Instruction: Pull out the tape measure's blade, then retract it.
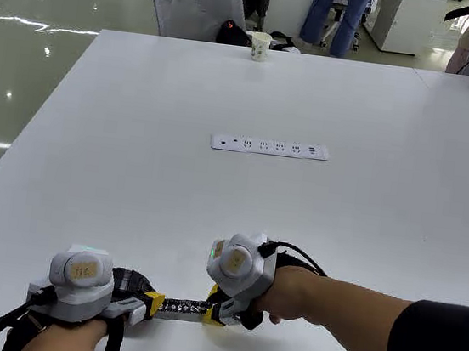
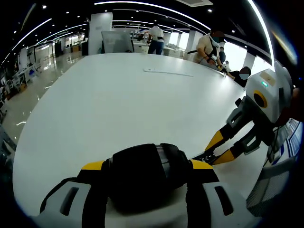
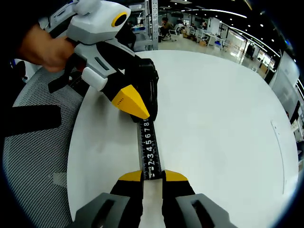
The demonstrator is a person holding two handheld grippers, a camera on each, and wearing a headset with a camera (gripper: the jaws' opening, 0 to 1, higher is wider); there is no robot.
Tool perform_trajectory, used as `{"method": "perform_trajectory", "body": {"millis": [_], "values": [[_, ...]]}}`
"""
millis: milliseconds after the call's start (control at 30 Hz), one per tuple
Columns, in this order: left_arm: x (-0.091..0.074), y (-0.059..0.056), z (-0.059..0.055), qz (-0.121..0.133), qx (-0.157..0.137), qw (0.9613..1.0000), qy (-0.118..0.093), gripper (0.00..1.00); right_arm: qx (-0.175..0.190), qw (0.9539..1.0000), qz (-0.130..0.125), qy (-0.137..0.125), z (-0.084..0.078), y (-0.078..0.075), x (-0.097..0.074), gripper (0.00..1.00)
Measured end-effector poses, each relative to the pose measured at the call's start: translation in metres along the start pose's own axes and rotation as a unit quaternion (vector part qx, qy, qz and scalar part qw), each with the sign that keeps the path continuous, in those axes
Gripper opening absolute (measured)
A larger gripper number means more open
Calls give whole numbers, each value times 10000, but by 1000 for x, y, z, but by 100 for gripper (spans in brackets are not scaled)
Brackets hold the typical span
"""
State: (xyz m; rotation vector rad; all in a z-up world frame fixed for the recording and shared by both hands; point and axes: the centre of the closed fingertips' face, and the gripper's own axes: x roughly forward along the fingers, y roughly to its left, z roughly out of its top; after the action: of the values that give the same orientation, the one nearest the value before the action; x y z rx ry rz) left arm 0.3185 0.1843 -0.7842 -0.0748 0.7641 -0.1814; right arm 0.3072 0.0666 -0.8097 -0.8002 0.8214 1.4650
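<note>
- Leftmost, the left tool (image 1: 148, 304) is clamped around the black tape measure (image 2: 147, 179), low at the near edge of the desk (image 1: 132, 171). This grip seems meant to anchor the case against the pull.
- Between the tools, a short length of blade (image 3: 148, 142) runs straight, numbers facing up, drawn out only a little.
- To the right, the right tool (image 3: 153, 176) has its jaws pinched together on the blade's free end, placed to draw it away from the case.
- Mid-desk, a power strip (image 1: 270, 147) lies well apart.
</note>
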Motion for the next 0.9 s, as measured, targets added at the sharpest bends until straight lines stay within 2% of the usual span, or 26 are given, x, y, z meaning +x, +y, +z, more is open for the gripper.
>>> {"method": "perform_trajectory", "body": {"millis": [533, 900], "values": [[0, -1, 0, -8, 6, 10000, 4, 62, 66, 10000, -9, -32, 6, 1, 3, 12], [0, -1, -1, -12, -2, 10000, -1, 63, -86, 9999, 58, -21, 8, 2, 5, 12]]}}
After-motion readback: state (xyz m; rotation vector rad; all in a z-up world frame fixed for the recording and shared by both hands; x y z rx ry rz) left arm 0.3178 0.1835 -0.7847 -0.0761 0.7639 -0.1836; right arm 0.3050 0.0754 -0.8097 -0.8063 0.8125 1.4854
